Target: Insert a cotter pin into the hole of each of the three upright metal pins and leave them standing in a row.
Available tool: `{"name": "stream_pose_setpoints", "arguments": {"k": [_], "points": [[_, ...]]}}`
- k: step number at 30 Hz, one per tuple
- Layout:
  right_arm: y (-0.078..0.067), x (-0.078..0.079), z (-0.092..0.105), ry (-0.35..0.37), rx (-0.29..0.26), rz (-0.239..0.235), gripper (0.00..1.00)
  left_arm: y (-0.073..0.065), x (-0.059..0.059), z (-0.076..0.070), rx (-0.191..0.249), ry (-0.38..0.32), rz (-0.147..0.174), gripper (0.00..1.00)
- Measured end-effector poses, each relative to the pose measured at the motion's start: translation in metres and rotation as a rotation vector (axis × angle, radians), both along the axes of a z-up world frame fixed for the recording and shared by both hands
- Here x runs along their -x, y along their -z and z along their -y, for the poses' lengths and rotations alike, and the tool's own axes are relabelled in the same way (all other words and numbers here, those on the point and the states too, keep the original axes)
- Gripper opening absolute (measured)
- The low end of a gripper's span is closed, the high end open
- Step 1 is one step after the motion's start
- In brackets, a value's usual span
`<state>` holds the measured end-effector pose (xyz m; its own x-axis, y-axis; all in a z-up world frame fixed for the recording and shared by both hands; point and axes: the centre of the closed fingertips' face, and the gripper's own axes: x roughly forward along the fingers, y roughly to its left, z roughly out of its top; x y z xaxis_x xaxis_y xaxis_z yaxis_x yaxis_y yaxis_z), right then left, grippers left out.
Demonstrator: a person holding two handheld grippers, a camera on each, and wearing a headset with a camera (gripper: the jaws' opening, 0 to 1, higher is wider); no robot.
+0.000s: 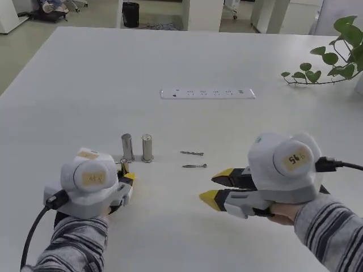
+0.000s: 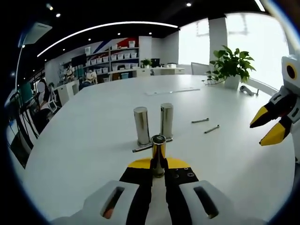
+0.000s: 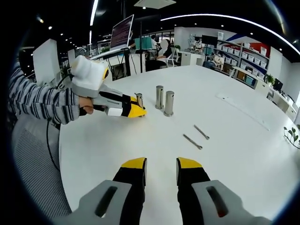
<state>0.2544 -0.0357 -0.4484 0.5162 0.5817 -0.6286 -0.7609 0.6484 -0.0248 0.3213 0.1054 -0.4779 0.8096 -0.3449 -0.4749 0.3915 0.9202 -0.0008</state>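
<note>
One short steel cylinder pin [image 2: 158, 152] is held upright, clamped between the jaws of the left gripper [image 2: 158, 168]. A thin grey cotter pin [image 2: 140, 148] is seen crossing its head and is judged to be through the hole. Two more upright steel pins [image 2: 141, 124] are stood side by side just beyond those jaw tips, with no cross-pin seen in them. Two loose cotter pins [image 1: 194, 166] are lying just ahead of the right gripper [image 1: 212, 188], whose jaws are parted with nothing between. One of three is judged done; two insertions and the row-setting are left.
</note>
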Motion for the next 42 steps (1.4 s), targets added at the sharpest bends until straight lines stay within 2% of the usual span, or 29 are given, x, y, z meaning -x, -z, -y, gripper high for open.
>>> {"name": "stream_pose_setpoints", "arguments": {"k": [2, 5, 10, 13, 14, 18, 27, 29, 33, 36, 40, 42], "points": [[0.001, 0.001, 0.000, 0.004, -0.003, -0.003, 0.21, 0.000, 0.000, 0.000, 0.013, -0.012, -0.003, 0.05], [0.003, 0.003, 0.000, 0.009, -0.003, -0.011, 0.21, 0.000, -0.001, 0.002, -0.008, -0.002, -0.003, 0.05], [0.004, 0.004, -0.001, 0.017, -0.012, -0.018, 0.21, 0.004, -0.001, 0.001, -0.018, -0.004, -0.020, 0.06], [0.003, 0.004, 0.001, 0.024, -0.012, -0.019, 0.21, 0.011, 0.001, 0.001, -0.023, -0.004, -0.052, 0.06], [0.003, 0.003, 0.001, 0.026, -0.012, -0.020, 0.22, 0.009, 0.000, 0.001, -0.021, -0.004, -0.040, 0.06], [0.003, 0.003, 0.003, 0.036, -0.015, -0.024, 0.22, 0.012, 0.000, 0.000, -0.028, -0.004, -0.054, 0.10], [0.000, 0.003, 0.002, 0.048, -0.026, -0.027, 0.23, 0.011, 0.004, -0.001, -0.024, 0.009, -0.054, 0.17], [-0.001, 0.003, 0.002, 0.053, -0.033, -0.028, 0.23, 0.010, 0.006, -0.003, -0.020, 0.011, -0.051, 0.20], [-0.006, -0.001, 0.000, 0.061, -0.055, -0.023, 0.24, 0.001, 0.012, -0.002, 0.021, 0.033, -0.046, 0.27], [-0.012, -0.005, -0.004, 0.067, -0.087, -0.016, 0.25, -0.005, 0.018, -0.001, 0.006, 0.066, -0.032, 0.35], [-0.020, -0.013, -0.012, 0.074, -0.128, -0.005, 0.27, -0.015, 0.028, 0.003, 0.014, 0.099, -0.013, 0.44], [-0.021, -0.016, -0.014, 0.076, -0.130, -0.003, 0.28, -0.019, 0.031, 0.003, 0.019, 0.107, -0.005, 0.49]]}}
